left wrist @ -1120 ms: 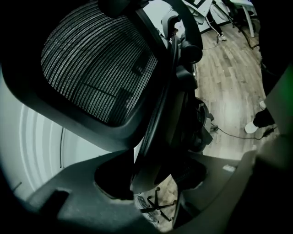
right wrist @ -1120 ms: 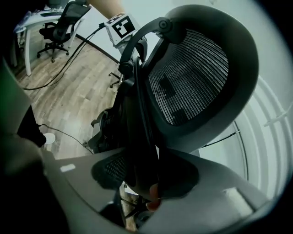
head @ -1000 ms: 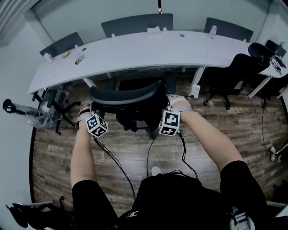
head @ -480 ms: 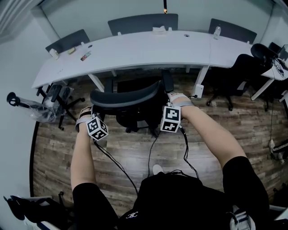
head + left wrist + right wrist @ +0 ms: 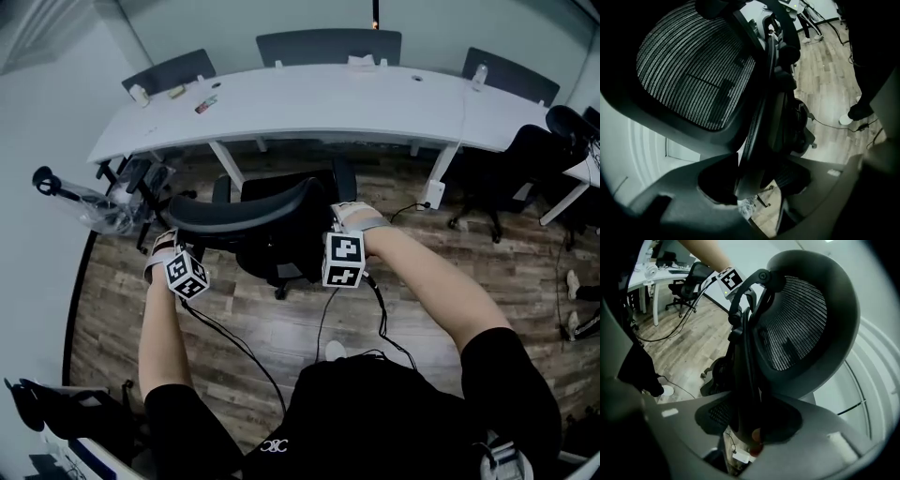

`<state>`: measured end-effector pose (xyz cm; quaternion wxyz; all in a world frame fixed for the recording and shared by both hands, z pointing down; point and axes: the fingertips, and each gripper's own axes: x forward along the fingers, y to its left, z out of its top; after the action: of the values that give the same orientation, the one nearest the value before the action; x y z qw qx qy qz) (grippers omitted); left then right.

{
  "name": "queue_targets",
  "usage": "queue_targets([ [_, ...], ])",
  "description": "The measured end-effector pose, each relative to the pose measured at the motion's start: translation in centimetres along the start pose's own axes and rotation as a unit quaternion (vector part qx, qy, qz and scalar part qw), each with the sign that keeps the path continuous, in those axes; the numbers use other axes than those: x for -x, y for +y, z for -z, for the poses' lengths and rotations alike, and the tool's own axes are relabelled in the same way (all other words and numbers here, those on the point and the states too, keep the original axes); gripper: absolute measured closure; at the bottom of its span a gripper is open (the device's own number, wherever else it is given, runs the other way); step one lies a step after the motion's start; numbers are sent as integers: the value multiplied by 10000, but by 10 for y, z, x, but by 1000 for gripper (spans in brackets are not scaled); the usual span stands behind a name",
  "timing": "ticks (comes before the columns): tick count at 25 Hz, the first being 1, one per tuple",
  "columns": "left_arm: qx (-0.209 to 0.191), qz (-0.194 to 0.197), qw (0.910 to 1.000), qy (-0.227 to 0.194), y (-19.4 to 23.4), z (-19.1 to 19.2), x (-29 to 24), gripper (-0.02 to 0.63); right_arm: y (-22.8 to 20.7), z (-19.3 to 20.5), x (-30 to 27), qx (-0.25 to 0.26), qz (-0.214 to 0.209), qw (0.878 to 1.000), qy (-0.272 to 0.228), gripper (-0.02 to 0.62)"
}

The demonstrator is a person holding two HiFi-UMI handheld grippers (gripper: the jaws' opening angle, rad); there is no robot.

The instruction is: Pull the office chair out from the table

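Wood floor, 6 o'clock of white worktop: we log one office chair, left gripper jaws pinching its backrest, right gripper jaws closing on it.

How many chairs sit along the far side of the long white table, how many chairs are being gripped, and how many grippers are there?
far-side chairs: 3
office chair, gripped by its back rim: 1
grippers: 2, the left gripper and the right gripper, whose jaws are closing on the rim between them
Total: 6
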<state>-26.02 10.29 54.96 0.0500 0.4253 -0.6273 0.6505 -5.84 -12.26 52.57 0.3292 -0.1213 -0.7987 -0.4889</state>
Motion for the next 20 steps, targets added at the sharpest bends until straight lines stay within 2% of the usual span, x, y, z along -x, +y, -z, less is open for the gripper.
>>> queue_targets([
  [4,181,-175,9991,335,-7,33,17,395,24,-34,11,79,-43,9992,-392,422],
  [8,337,-233,9980,485,-19,53,35,391,42,-54,20,134,-122,9985,-514,426],
  [16,591,-388,9966,429,-48,51,74,387,58,-50,40,79,-134,9985,-528,420],
  [20,1168,-622,9906,357,-59,49,88,360,65,-50,45,-66,-77,9984,-554,408],
])
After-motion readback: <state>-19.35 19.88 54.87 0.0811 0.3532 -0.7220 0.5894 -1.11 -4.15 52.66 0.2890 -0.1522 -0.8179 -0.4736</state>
